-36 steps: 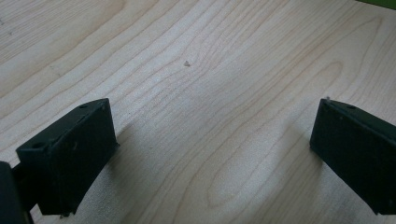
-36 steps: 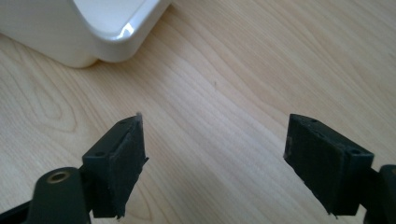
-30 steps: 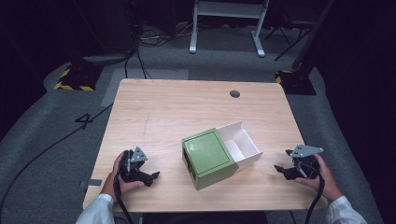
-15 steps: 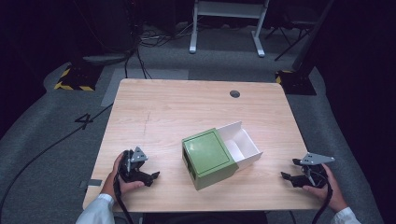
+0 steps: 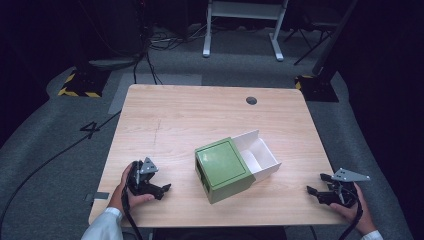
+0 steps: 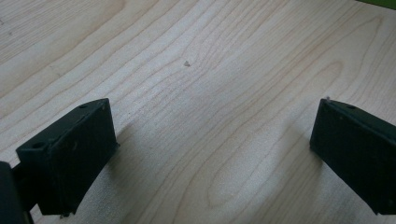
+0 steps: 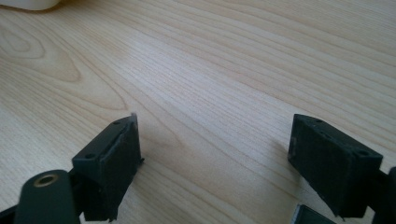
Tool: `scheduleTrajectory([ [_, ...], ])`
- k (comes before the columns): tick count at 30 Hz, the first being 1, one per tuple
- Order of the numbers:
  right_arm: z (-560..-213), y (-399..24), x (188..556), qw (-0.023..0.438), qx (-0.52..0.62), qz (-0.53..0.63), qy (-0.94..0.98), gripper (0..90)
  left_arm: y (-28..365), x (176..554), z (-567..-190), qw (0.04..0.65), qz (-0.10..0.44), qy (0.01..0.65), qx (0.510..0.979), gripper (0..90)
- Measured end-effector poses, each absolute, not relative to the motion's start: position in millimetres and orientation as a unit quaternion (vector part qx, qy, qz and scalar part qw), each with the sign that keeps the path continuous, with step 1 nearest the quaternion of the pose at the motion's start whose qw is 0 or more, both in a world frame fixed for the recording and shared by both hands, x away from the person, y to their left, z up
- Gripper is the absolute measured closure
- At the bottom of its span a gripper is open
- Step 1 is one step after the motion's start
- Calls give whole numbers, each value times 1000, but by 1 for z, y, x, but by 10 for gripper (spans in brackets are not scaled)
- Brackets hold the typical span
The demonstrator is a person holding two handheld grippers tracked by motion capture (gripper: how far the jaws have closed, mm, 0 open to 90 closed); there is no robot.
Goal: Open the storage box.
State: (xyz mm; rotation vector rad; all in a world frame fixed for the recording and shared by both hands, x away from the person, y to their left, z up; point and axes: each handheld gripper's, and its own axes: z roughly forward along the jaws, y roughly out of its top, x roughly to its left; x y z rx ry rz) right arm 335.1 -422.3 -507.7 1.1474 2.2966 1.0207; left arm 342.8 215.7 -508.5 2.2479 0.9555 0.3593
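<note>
Two tools rest released, empty: left tool (image 5: 159, 189) near the bench's front-left corner, right tool (image 5: 320, 192) now withdrawn to the front-right corner. Green box with white drawer (image 5: 223, 170) sits mid-front, drawer open; handling apparently finished.

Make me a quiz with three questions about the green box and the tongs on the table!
1. Where is the green box?
A. between the two tongs
B. at the far edge of the table
C. on the floor

2. What colour is the drawer sticking out of the box?
A. red
B. white
C. black

3. What are the left tongs and right tongs doing?
A. both squeezing the box
B. one holds the drawer
C. both open, holding nothing

Answers:
1 A, the box sits mid-table with tongs on either side.
2 B, the pulled-out drawer is white and looks empty.
3 C, each gripper view shows jaws wide apart over bare wood.
</note>
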Motion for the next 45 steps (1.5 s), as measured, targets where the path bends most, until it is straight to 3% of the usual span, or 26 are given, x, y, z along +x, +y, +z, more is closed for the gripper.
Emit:
scheduleTrajectory([
  [45,-508,-421,336,193,420,361,810,169,216,343,-509,331,136,364,860,4],
])
